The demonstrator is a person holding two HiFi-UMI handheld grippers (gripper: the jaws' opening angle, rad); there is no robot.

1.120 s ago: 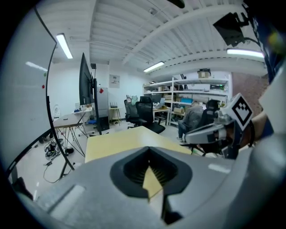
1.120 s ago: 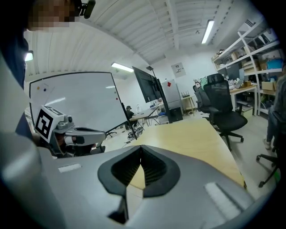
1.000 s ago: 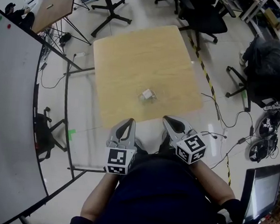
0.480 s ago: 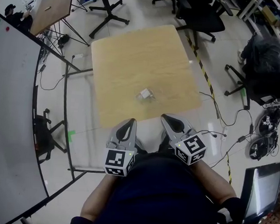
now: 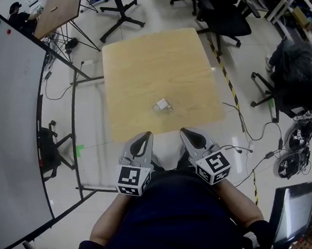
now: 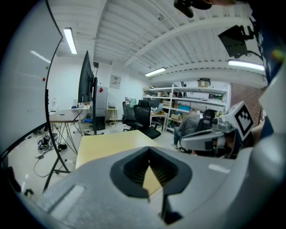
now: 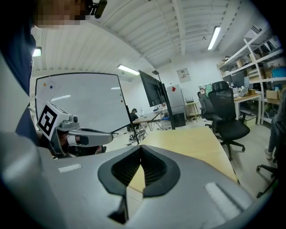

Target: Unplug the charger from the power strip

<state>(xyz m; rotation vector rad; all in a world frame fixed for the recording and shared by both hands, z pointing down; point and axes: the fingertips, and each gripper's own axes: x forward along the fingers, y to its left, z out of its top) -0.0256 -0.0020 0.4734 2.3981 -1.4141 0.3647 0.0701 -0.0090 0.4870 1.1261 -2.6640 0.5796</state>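
A small white power strip with a charger (image 5: pixel 163 104) lies on the light wooden table (image 5: pixel 150 66), near its front edge. Both grippers hover side by side in front of that edge, close to the person's body and short of the table. My left gripper (image 5: pixel 147 134) is shut with nothing in it; its jaws meet at the tips (image 6: pixel 149 151). My right gripper (image 5: pixel 184 132) is likewise shut and empty (image 7: pixel 140 150). Each gripper view shows the tabletop (image 6: pixel 111 142) (image 7: pixel 192 143) beyond the jaws. The power strip is hidden in both.
A whiteboard (image 5: pixel 11 108) on a dark frame stands at the left. Black office chairs (image 5: pixel 225 16) surround the table's far side. Cables (image 5: pixel 264 130) and yellow-black floor tape (image 5: pixel 230 84) run to the right. A monitor (image 5: pixel 292 206) sits at lower right.
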